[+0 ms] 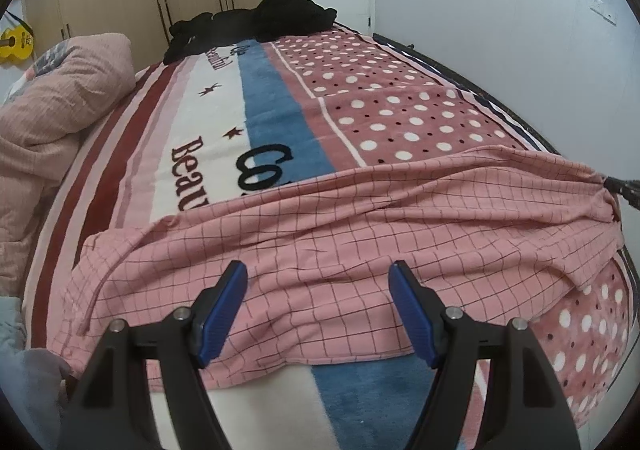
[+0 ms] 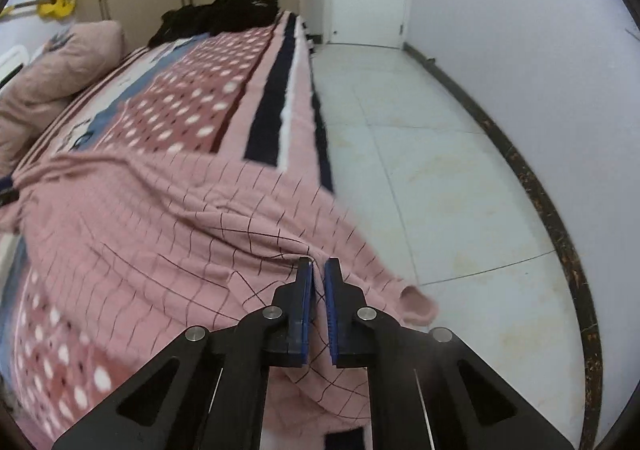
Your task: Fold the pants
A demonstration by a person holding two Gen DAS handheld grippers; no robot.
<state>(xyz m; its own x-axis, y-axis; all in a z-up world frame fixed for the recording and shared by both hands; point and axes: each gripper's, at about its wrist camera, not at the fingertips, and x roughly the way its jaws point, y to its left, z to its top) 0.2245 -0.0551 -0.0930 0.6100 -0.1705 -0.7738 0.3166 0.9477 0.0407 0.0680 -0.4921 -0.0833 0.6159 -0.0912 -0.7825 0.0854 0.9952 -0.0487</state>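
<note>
The pink checked pants (image 1: 320, 234) lie spread across the near part of the bed, wrinkled. My left gripper (image 1: 318, 270) is open and empty, its blue pads just above the pants' near edge. My right gripper (image 2: 318, 264) is shut on the pants (image 2: 160, 234) at their right end, near the bed's right edge, and the cloth bunches between its pads. In the left wrist view the right gripper's tip (image 1: 622, 186) shows at the far right where the fabric gathers.
A patterned blanket (image 1: 360, 98) with dots, stripes and lettering covers the bed. A pink quilt (image 1: 52, 98) is heaped at the left. Black clothing (image 1: 256, 24) lies at the far end. Tiled floor (image 2: 440, 154), a wall and a door lie to the right.
</note>
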